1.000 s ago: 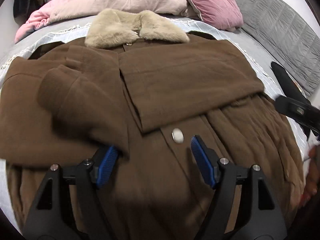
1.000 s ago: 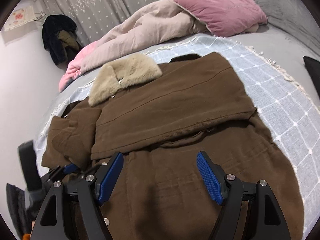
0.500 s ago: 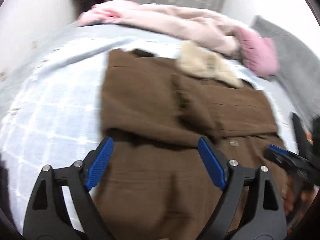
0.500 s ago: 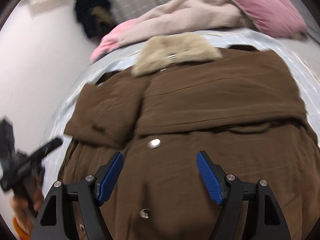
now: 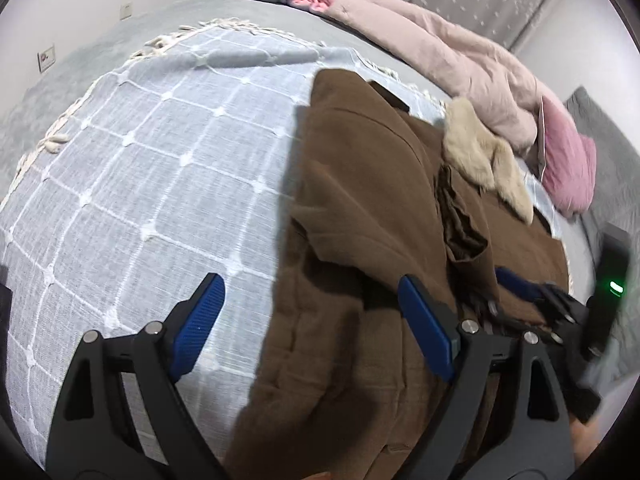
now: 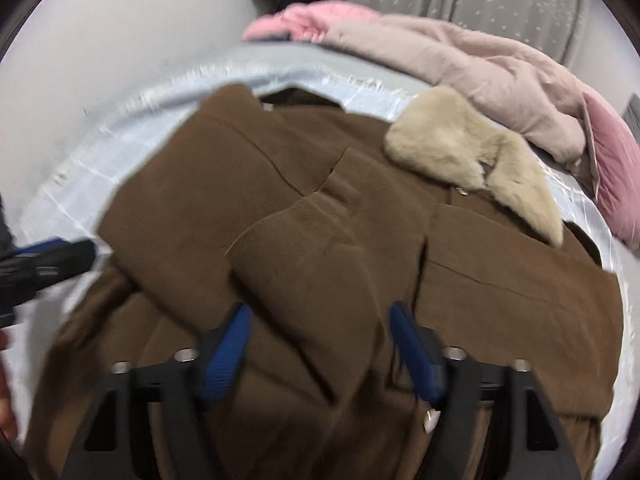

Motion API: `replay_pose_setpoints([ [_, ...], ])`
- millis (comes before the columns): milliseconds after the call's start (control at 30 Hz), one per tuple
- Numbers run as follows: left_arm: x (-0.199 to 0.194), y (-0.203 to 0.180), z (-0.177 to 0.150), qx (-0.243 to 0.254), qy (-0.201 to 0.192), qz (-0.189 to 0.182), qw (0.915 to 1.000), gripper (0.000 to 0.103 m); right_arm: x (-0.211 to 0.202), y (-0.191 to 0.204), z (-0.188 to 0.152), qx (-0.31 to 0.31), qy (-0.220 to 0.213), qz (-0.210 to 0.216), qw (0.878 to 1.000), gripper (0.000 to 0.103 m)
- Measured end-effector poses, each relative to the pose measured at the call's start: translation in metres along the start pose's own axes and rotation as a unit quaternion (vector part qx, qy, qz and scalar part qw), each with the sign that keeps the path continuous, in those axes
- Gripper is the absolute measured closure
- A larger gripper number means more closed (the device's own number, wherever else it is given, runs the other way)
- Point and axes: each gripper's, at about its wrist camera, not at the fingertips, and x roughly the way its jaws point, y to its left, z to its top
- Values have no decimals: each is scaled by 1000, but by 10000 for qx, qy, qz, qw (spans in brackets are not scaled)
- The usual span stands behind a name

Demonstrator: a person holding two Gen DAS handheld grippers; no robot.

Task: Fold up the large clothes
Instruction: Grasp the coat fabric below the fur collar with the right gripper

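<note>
While brown coat (image 6: 320, 240) lies on bed, both tongs (image 5: 312, 320) (image 6: 320, 344) spread, gripping nothing.

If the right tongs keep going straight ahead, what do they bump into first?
Most likely the folded sleeve of the brown coat, lying right between the open right tongs. Depth is hard to judge, so they may pass just above it.

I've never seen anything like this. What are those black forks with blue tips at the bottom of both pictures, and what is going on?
Those are hand-held grippers, one per hand, each carrying a camera looking along its fingers. One picture comes from the left gripper, the other from the right gripper. Both are open and hold nothing. On the pale checked blanket lies a brown coat with a beige fur collar, its sleeves folded across the front. Behind it sit a pinkish quilt and a pink pillow.
</note>
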Motion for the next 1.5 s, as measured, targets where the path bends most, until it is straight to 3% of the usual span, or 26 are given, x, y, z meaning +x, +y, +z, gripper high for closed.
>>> replay_pose_setpoints([
  [67,-2,7,3,-17,28,94,10000,15,7,-2,11,18,32,-111,9999,94],
  [267,0,20,6,-86,89,64,9999,15,-61,-39,50,541,-941,35,9941,98],
  [400,3,16,6,-36,81,-79,9999,15,-116,-95,53,1201,-1740,207,9772,98],
  [467,2,16,7,-47,27,-103,9999,15,-122,-121,39,1508,-1908,370,9693,96],
  [533,1,19,9,-139,-52,-129,9998,15,-108,-148,12,1884,-1785,523,9643,91],
  [600,0,23,10,-257,-140,-138,9995,15,-71,-172,-25,2250,-1080,605,9665,67],
  [633,-1,24,11,-310,-213,-154,9992,15,-57,-179,-43,2346,-728,604,9675,61],
  [700,-4,23,14,-339,-425,-309,9980,15,-28,-197,-74,2590,-140,618,9638,59],
  [733,-4,20,16,-312,-531,-411,9973,17,-21,-207,-89,2778,-42,695,9581,59],
  [833,-4,9,21,-119,-764,-712,9945,26,-26,-237,-106,3327,-344,1209,9346,57],
  [900,-3,-1,21,76,-902,-947,9914,31,-33,-250,-100,3601,-607,1474,9192,55],
  [1000,3,-17,19,435,-1003,-1367,9846,46,-21,-261,-80,3669,-715,1704,9117,55],
  [1100,10,-30,14,805,-991,-1638,9782,56,9,-250,-69,3702,-212,1582,9151,59],
  [1133,13,-34,12,944,-933,-1639,9775,59,14,-241,-70,3666,-110,1587,9167,67],
  [1167,18,-37,10,1072,-857,-1621,9772,62,15,-231,-68,3592,-124,1666,9182,87],
  [1200,23,-38,8,1150,-770,-1593,9775,63,8,-222,-65,3478,-331,1796,9196,92],
  [1300,49,-36,4,1138,-230,-1245,9854,65,-18,-212,-66,3356,-635,1713,9241,95],
  [1367,65,-31,4,1033,86,-1062,9889,79,-32,-208,-77,3313,-639,1326,9320,95],
  [1467,65,-31,5,1015,102,-1111,9886,79,-8,-204,-82,2994,-77,651,9519,91],
  [1500,64,-31,4,1001,82,-1111,9887,79,1,-204,-84,2951,94,622,9534,91],
])
